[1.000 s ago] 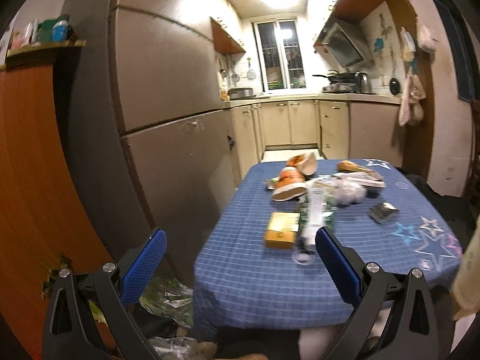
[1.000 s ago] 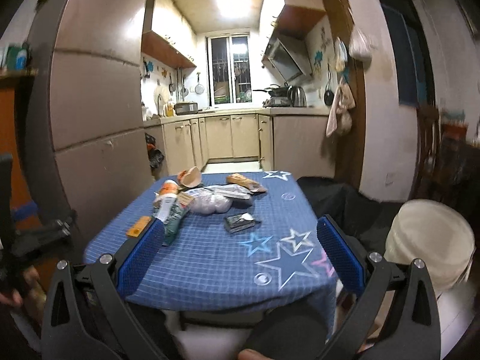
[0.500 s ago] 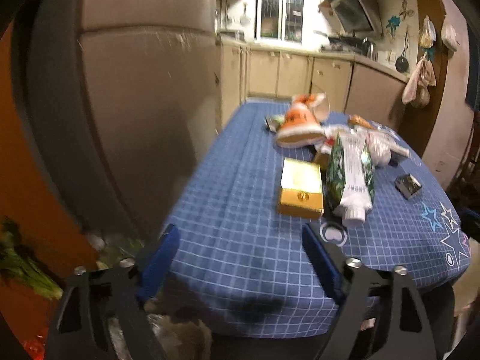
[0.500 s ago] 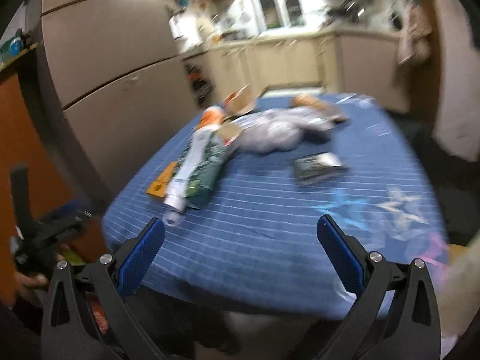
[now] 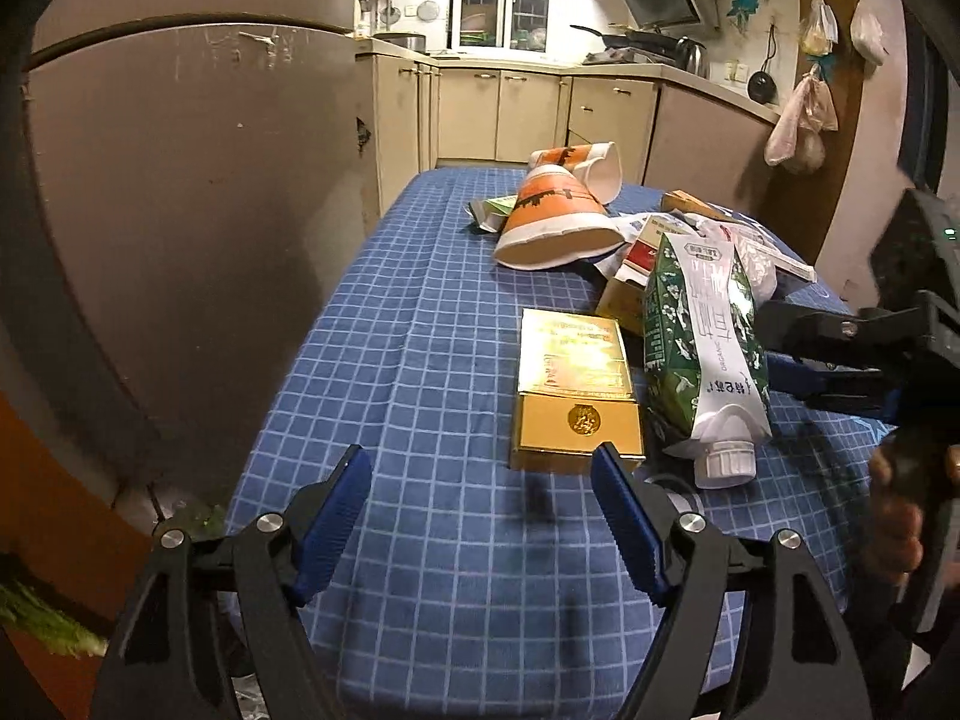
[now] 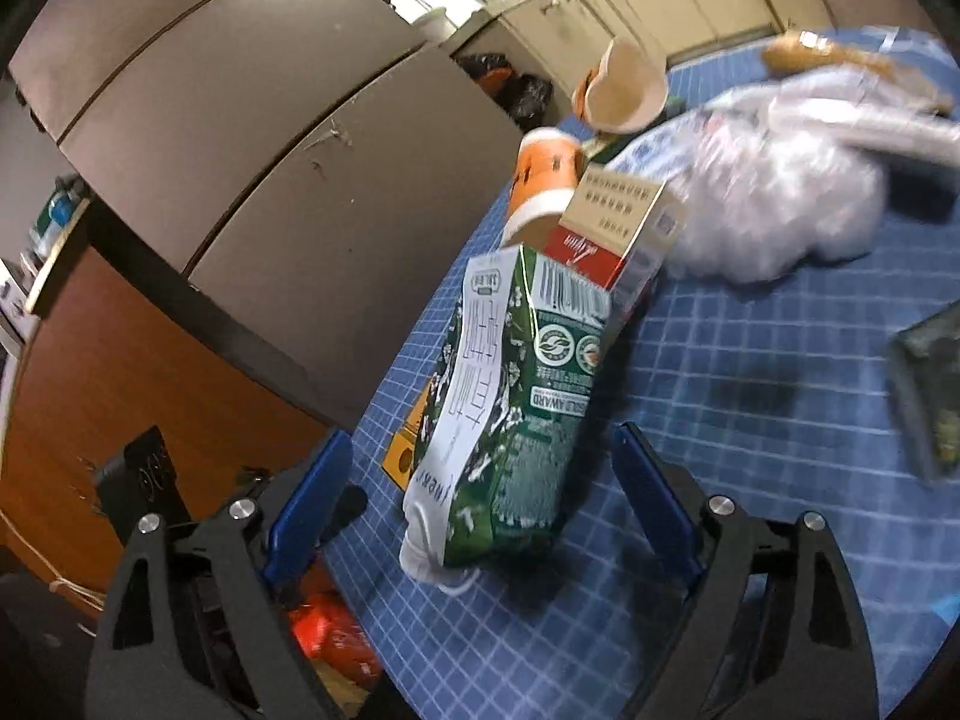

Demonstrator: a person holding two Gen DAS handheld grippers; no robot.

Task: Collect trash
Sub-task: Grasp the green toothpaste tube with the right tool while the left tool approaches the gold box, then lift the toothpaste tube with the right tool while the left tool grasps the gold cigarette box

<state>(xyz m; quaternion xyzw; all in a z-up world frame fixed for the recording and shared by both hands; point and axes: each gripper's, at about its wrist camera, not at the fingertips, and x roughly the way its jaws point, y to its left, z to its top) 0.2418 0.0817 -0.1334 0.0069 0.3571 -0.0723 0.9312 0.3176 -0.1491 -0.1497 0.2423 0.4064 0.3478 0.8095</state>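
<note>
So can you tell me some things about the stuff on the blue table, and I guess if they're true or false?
1. The gold box lies flat on the blue checked tablecloth. True.
2. The green and white carton stands upright. False: it lies on its side, cap end toward the near table edge.
3. The right gripper is squeezing the carton. False: the carton lies between its jaws, but the pads do not touch it; the jaws have just been closing.
4. The orange paper cup lies tipped over. True.
5. The left gripper holds the gold box. False: it is open and holds nothing, with the box just beyond its fingertips.
</note>
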